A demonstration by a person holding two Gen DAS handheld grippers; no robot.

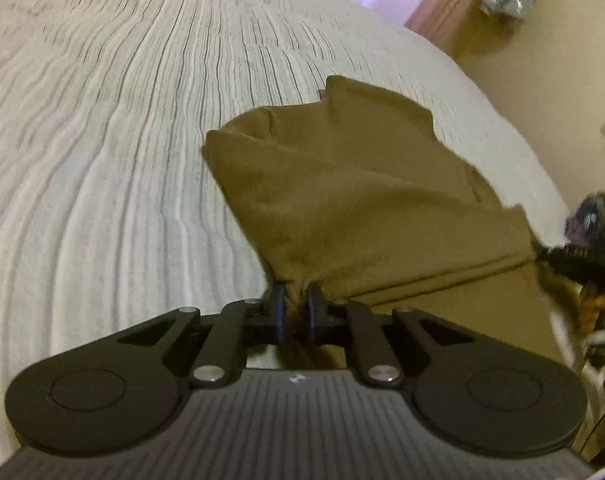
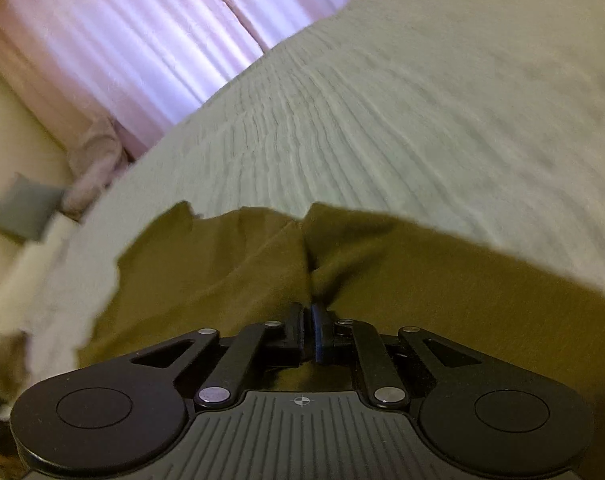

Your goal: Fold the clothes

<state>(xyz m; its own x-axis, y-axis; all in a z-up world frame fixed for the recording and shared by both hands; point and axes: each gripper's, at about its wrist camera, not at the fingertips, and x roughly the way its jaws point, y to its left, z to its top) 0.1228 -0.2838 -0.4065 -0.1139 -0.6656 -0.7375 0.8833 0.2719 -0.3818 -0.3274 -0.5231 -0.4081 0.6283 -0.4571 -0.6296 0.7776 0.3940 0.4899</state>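
The olive-brown garment lies on the ribbed white bedspread, its long axis running from the near edge toward the far right. The left gripper pinches its near edge; the right gripper also pinches a fold.

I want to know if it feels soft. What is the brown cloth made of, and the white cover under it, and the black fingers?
Brown cloth: looks like soft matte knit, maybe cotton; it bunches and drapes where pinched. White cover: looks like crinkled woven fabric, with wavy ridges all over. Fingers: seem hard matte black plastic, though the pads could be rubber.
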